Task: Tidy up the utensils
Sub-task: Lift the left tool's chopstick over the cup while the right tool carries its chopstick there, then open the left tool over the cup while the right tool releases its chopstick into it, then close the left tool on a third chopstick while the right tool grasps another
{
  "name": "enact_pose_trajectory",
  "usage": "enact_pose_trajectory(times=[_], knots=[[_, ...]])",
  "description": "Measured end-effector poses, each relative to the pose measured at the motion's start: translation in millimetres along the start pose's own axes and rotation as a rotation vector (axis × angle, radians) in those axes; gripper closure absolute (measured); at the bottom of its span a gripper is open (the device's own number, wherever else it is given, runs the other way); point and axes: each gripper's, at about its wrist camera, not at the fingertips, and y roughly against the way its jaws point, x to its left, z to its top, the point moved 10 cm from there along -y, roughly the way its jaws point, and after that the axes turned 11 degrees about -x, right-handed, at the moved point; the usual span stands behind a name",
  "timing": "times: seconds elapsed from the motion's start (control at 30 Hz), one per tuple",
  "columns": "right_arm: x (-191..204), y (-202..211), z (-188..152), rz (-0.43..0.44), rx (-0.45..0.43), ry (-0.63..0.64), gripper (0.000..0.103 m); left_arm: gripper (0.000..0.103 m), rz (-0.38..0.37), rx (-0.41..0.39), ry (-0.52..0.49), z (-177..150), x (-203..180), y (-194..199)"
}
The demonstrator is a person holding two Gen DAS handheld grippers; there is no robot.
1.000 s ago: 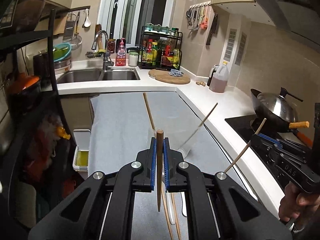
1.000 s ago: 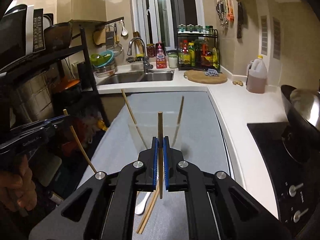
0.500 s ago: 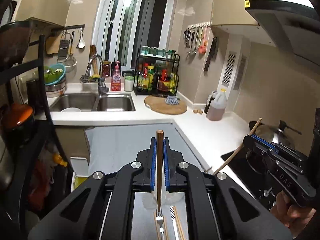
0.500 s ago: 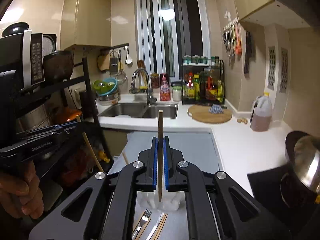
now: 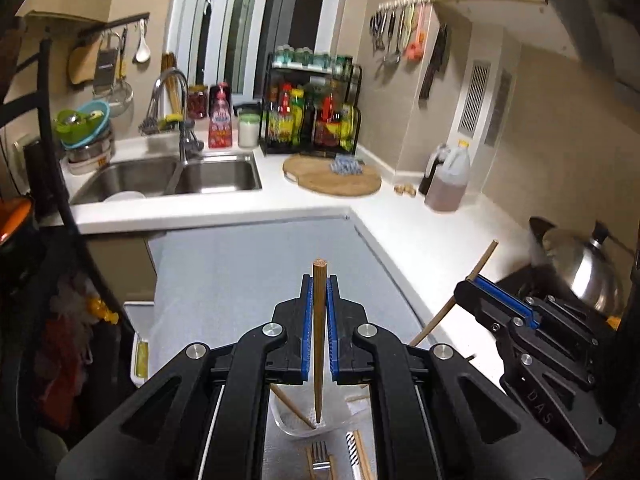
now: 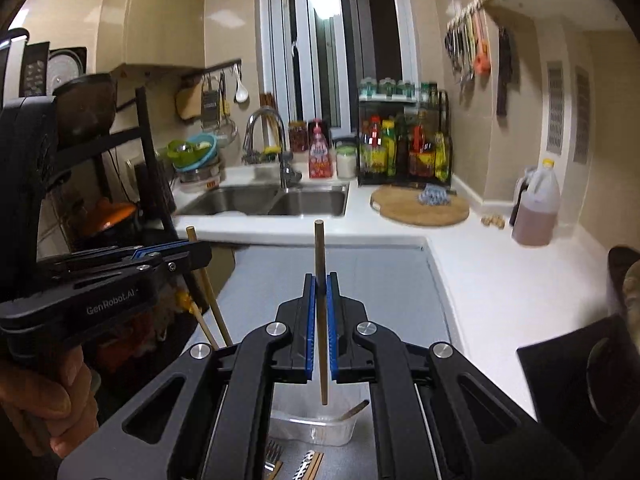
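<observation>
We are holding a chopstick (image 5: 319,320) upright, clamped in the left tool (image 5: 319,312), its tip hanging over a clear cup (image 5: 316,426) on the grey bench (image 5: 248,272). The right tool (image 6: 319,320) is likewise clamping a second chopstick (image 6: 320,280) above that cup (image 6: 316,426). The left view is showing one stick already leaning inside the cup, with a fork (image 5: 319,452) just in front; the right view is showing what may be a spoon handle inside, though it is blurred. Only the right view is showing the hand (image 6: 44,404) gripping the left tool.
</observation>
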Motion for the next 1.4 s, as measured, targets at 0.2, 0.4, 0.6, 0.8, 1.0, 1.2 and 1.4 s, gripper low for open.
enact_pose_trajectory(times=[0.2,0.4,0.6,0.8,1.0,1.2,1.4], knots=[[-2.1,-19.8,-36.9,0.012,0.094,-0.005,0.096,0.096,0.007,0.066,0.007,-26.9,8.5,-19.5],[-6.5,-11.6,-44.9,-0.005,0.114,-0.004,0.077,0.075,0.0,0.077,0.027,-27.1,6.1,-12.0],[-11.1,34.1,-20.6,-0.044,0.031,0.029,0.071,0.072,0.006,-0.017,0.006,-4.5,-1.6,37.9],[-8.3,95.2,-14.2,-0.065,-0.06,0.036,0.07,0.072,0.017,-0.076,-0.028,-19.0,-11.0,94.1],[2.5,145.7,-55.9,-0.054,-0.086,0.016,0.07,0.072,0.027,-0.077,-0.031,-74.6,-12.9,136.3],[14.2,160.7,-126.7,-0.044,-0.022,-0.026,0.071,0.078,0.042,-0.037,-0.005,-138.2,-4.0,154.5],[19.0,159.2,-198.8,-0.035,0.09,-0.091,0.097,0.09,0.045,-0.04,-0.011,-188.0,12.1,163.4]])
